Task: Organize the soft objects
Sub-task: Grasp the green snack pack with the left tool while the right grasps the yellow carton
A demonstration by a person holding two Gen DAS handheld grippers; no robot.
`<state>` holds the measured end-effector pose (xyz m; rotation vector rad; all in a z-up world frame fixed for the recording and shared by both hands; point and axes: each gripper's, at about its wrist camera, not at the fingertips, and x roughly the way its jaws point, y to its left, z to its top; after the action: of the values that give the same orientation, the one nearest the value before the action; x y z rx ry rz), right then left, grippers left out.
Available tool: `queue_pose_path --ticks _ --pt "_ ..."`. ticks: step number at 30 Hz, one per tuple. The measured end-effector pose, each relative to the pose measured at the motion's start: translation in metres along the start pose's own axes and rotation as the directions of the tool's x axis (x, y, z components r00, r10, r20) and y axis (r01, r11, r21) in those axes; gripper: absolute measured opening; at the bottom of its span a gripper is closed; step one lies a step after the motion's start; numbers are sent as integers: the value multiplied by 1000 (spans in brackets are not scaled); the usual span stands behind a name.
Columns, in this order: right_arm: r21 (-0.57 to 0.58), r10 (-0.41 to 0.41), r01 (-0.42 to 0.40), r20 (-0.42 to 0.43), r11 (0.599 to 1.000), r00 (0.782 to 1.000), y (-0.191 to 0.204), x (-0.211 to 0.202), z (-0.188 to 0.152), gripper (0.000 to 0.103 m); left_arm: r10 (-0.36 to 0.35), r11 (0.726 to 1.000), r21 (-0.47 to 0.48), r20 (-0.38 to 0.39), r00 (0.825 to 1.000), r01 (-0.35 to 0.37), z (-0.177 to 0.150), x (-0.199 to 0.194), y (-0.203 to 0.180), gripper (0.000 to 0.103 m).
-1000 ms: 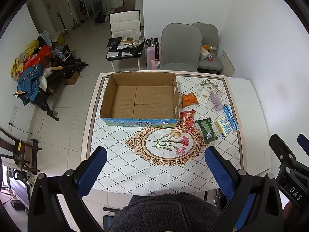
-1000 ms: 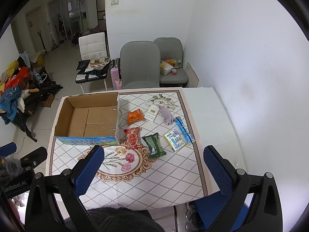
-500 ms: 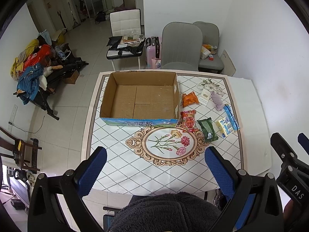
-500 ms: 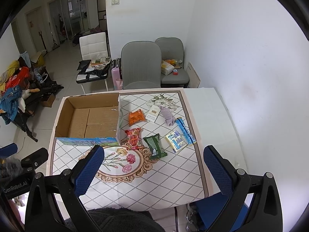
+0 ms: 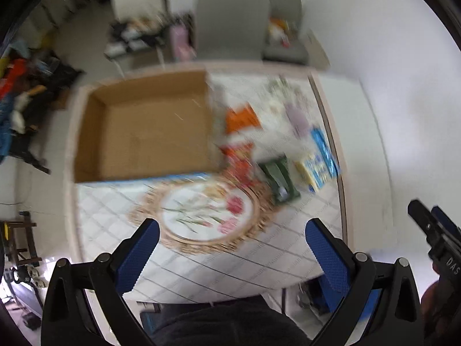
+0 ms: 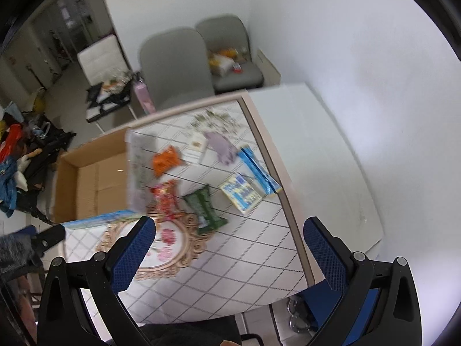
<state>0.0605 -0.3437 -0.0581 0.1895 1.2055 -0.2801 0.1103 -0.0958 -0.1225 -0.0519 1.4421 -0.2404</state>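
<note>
Left claw (image 5: 232, 243) and right claw (image 6: 229, 242): you are holding both wide open and empty above the worktop (image 6: 245, 248). Snack packets, including the green packet (image 6: 205, 206), are lying beside the cardboard box (image 5: 144, 127).

Standing here, white walls (image 6: 360, 57) are bouncing soft daylight all over. Two grey chairs (image 6: 175, 66) are sitting behind the table (image 6: 325, 155), which is wearing a diamond-pattern cloth (image 6: 245, 248). A white chair (image 6: 100, 60) is holding clutter further back, and clothes (image 6: 11, 155) are piling up on the pale tiled floor (image 5: 46, 190) at the left.
</note>
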Motion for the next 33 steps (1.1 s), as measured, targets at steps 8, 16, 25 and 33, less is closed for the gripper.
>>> queue_pose_path --ticks 8,16,25,33 --pt "-49 30 -44 -255 998 967 -48 180 39 93 -119 992 -3 -313 942 124 51 180 -70 82" --pt "-66 93 -134 -427 989 899 -50 280 41 92 -136 990 -105 -489 862 97 56 298 -82 56" --pt "-205 19 -150 -530 967 848 2 351 22 91 -91 991 -130 -487 869 31 26 307 -58 40" --pt "-163 14 -115 -519 980 855 11 350 18 69 -35 998 -65 -437 899 7 17 298 -69 30"
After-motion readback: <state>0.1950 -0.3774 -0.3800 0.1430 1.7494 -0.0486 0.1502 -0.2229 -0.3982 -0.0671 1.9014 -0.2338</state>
